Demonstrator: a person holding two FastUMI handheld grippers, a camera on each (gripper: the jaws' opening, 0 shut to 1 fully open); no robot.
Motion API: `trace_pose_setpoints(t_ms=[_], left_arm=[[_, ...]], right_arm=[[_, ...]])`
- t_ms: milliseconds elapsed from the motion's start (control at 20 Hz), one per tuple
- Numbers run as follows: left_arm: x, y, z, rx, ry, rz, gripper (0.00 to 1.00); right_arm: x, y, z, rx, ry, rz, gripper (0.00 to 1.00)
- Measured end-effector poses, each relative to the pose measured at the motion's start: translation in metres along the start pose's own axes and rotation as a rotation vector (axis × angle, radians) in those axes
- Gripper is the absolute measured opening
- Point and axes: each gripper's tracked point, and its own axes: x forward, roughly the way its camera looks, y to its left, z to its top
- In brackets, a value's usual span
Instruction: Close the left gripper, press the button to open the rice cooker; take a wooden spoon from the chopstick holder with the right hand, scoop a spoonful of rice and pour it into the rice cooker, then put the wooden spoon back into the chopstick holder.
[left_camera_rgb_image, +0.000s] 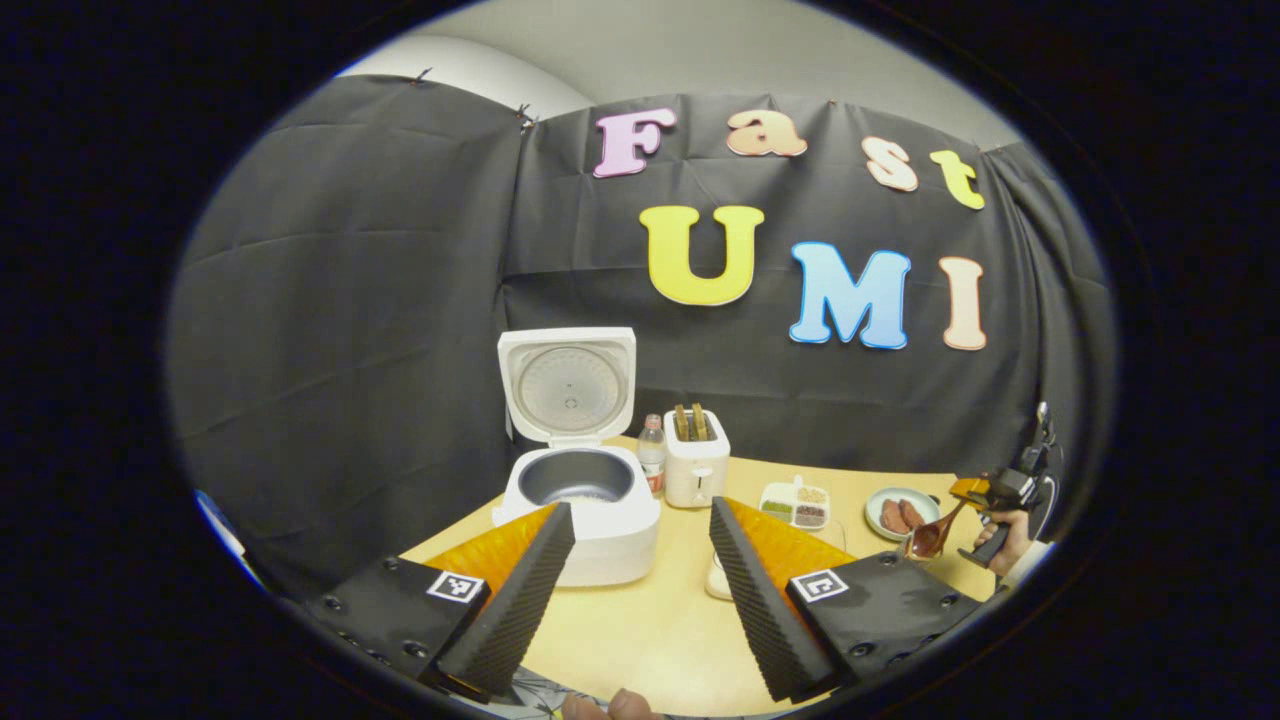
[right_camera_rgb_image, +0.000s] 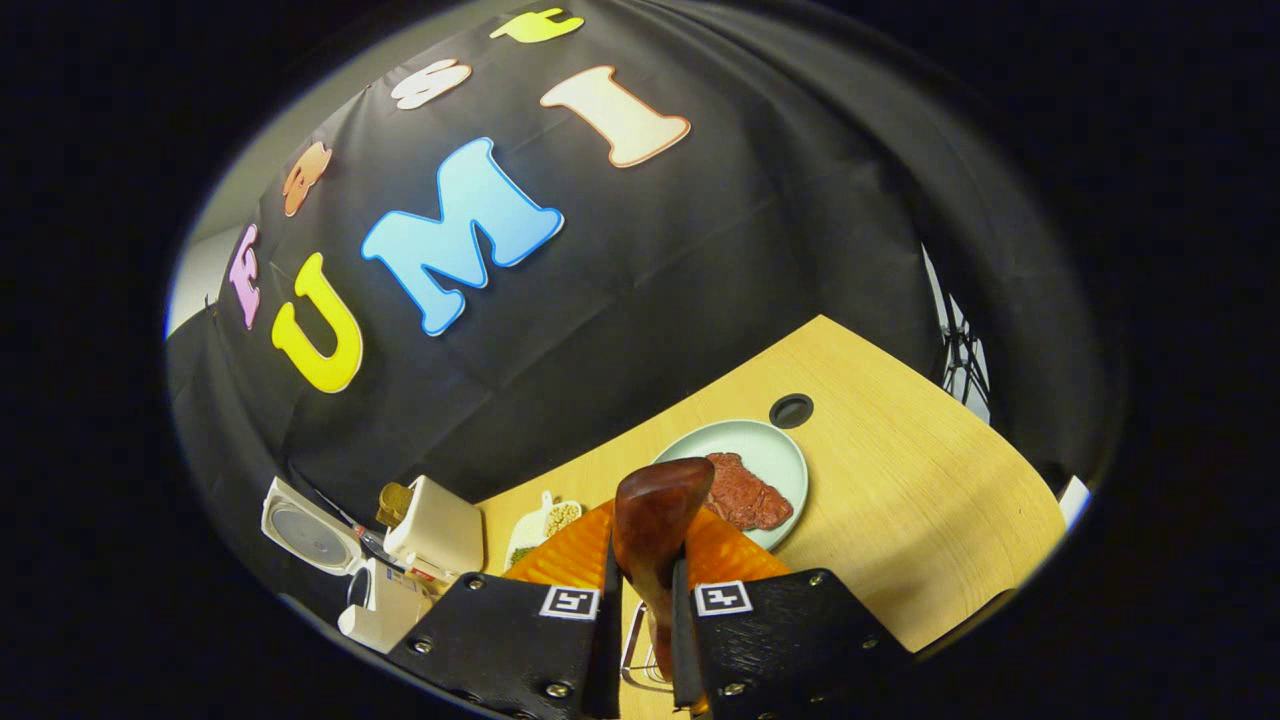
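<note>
The white rice cooker (left_camera_rgb_image: 585, 520) stands open on the wooden table, lid (left_camera_rgb_image: 568, 385) upright and its dark inner pot showing. My left gripper (left_camera_rgb_image: 640, 512) is open just in front of the cooker, holding nothing. At the far right of the left gripper view, a hand holds my right gripper (left_camera_rgb_image: 985, 492) above the table, with the wooden spoon (left_camera_rgb_image: 930, 535) hanging bowl-down from it. In the right gripper view my right gripper (right_camera_rgb_image: 640, 585) is shut on the spoon (right_camera_rgb_image: 655, 510), whose bowl points forward. I cannot tell whether it carries rice. The cooker (right_camera_rgb_image: 330, 560) lies far left.
A white toaster (left_camera_rgb_image: 696, 462) and a small bottle (left_camera_rgb_image: 652, 455) stand right of the cooker. A divided dish of grains (left_camera_rgb_image: 796, 503) and a plate with meat (left_camera_rgb_image: 900, 512) lie farther right. A pale container (left_camera_rgb_image: 716, 578) sits behind my left gripper's right finger. A round hole (right_camera_rgb_image: 791, 409) marks the table.
</note>
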Motion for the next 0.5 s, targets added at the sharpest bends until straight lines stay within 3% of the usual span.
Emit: trace_pose_setpoints(t_ms=[500], left_arm=[[-0.001,-0.003,0.0,-0.008,-0.007,-0.014,0.97]], right_arm=[[-0.019,-0.027,-0.011,0.03,0.017,-0.038,0.27]])
